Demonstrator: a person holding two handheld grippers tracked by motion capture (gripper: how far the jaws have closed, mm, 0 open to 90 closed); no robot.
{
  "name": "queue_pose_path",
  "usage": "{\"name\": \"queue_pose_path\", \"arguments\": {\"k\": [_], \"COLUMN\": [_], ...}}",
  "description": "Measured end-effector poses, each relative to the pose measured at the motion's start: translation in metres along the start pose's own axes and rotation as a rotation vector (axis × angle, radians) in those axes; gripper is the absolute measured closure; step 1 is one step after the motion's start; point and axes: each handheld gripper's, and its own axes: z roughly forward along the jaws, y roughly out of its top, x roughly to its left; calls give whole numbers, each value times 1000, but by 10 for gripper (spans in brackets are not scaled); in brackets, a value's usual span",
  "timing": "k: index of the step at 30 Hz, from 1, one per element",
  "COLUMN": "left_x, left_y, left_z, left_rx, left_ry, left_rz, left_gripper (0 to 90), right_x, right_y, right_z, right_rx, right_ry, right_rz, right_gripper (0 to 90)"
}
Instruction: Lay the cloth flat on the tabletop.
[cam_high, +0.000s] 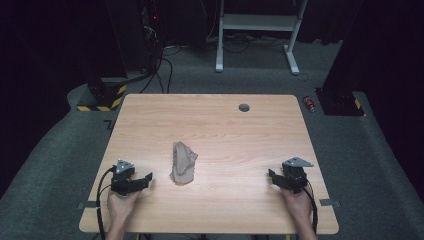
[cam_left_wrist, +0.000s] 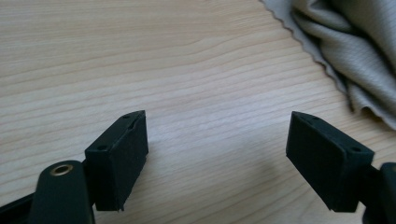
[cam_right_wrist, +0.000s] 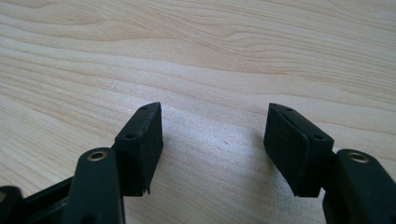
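Presently, in the high view, a crumpled grey cloth (cam_high: 183, 163) lies near the middle of the wooden table (cam_high: 215, 120), somewhat toward the person's side. The left gripper (cam_high: 146, 178) rests on the table just beside the cloth, pointed toward its lower edge but apart from it. The right gripper (cam_high: 273, 176) rests well apart from the cloth, near the right edge, also pointed inward. A hand backs each gripper at the table's near edge. Neither gripper carries anything.

In the left gripper view, the left gripper (cam_left_wrist: 217, 140) has its jaws spread wide, with bare wood between them. The cloth (cam_left_wrist: 355, 51) occupies the upper right corner; its scalloped hem runs diagonally just beyond the right-hand jaw, not touching it.

In the right gripper view, the right gripper (cam_right_wrist: 215, 128) likewise stands released, jaws wide apart over bare wood grain, nothing gripped.

Judged step: start position, before the first grasp of the cloth. The next move likely calls for the left gripper to advance and turn slightly toward the hem, straddle an edge or corner, then close. The right gripper would need a longer travel across the table to reach an opposite edge.
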Motion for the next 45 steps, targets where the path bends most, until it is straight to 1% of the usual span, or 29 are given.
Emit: {"name": "queue_pose_path", "arguments": {"k": [1, 3, 4, 5, 8, 9, 11, 12, 13, 14, 15, 16, 17, 20, 21, 22, 25, 26, 28, 30, 33, 35, 37, 38, 40, 42, 43, 44, 45], "left_x": [0, -8, -8, -13, -20, -20, -29, -29, -34, -34, -40, -40, -46, -53, -53, -56, -59, -59, -61, -63, -65, -65, -66, -67, -68, -68, -67, -67, -68], "left_y": [0, 4, 4, 8, 15, 15, 21, 21, 25, 25, 28, 28, 30, 33, 33, 34, 36, 36, 39, 41, 44, 44, 44, 43, 44, 44, 44, 45, 45], "left_z": [0, 1, 1, 2, 4, 4, 8, 8, 10, 10, 13, 13, 15, 18, 18, 21, 29, 29, 35, 38, 46, 51, 54, 54, 54, 54, 55, 55, 55], "left_rx": [0, 4, 4, 12, 2, 2, -1, -1, 1, 1, 12, 12, 17, 20, 20, 19, 33, 33, 41, 52, 81, 78, 81, 79, 77, 76, 74, 73, 73], "left_ry": [0, -26, -26, -40, -73, -73, -107, -107, -115, -115, -124, -124, -136, -147, -147, -174, -176, -176, -182, -202, -195, -211, -215, -210, -211, -214, -224, -229, -230], "left_rz": [0, 10, 10, 29, 38, 38, 32, 32, 50, 50, 63, 63, 71, 89, 89, 81, 85, 85, 84, 90, 77, 66, 62, 76, 81, 81, 75, 66, 69], "left_gripper": [212, 213, 213, 219, 227, 228, 229, 232, 237, 239, 240, 243, 244, 250, 260, 255, 275, 288, 319, 382, 434, 498, 586, 637, 711, 770, 796, 815, 829], "right_x": [0, 0, 0, 0, 0, 0, 0, 0, 0, 0, 0, 0, 0, 0, 0, 0, 0, 0, 0, 0, 0, 0, 0, 0, 0, 0, 0, 0, 0], "right_y": [0, 0, 0, 0, 0, 0, 0, 0, 0, 0, 0, 0, 0, 0, 0, 0, 0, 0, 0, 0, 0, 0, 0, 0, 0, 0, 0, 0, 0], "right_z": [0, 0, 0, 0, 0, 0, 0, 0, 0, 0, 0, 0, 0, 0, 0, 0, 0, 0, 0, 0, 0, 0, 0, 0, 0, 0, 0, 0, 0], "right_rx": [0, 0, 0, 0, 0, 0, 0, 0, 0, 0, -1, -1, 0, 0, 0, -1, -1, -1, -1, -1, 0, 0, 0, 0, 0, 0, 0, -1, -1], "right_ry": [0, 0, 0, 0, 0, 0, 0, 0, 0, 0, 1, 1, 0, 0, 0, 0, 0, 0, 0, 0, 0, 0, 0, 0, 0, -1, -1, -1, -1], "right_rz": [0, 1, 1, 1, 2, 1, 1, 1, 1, 1, 0, 0, 2, 1, 1, 0, 0, 0, 0, 0, 2, 2, 3, 2, 2, 3, 3, 4, 4], "right_gripper": [371, 371, 371, 370, 371, 371, 371, 371, 371, 371, 371, 371, 371, 371, 371, 371, 371, 371, 371, 371, 371, 371, 371, 371, 371, 371, 371, 371, 371]}}
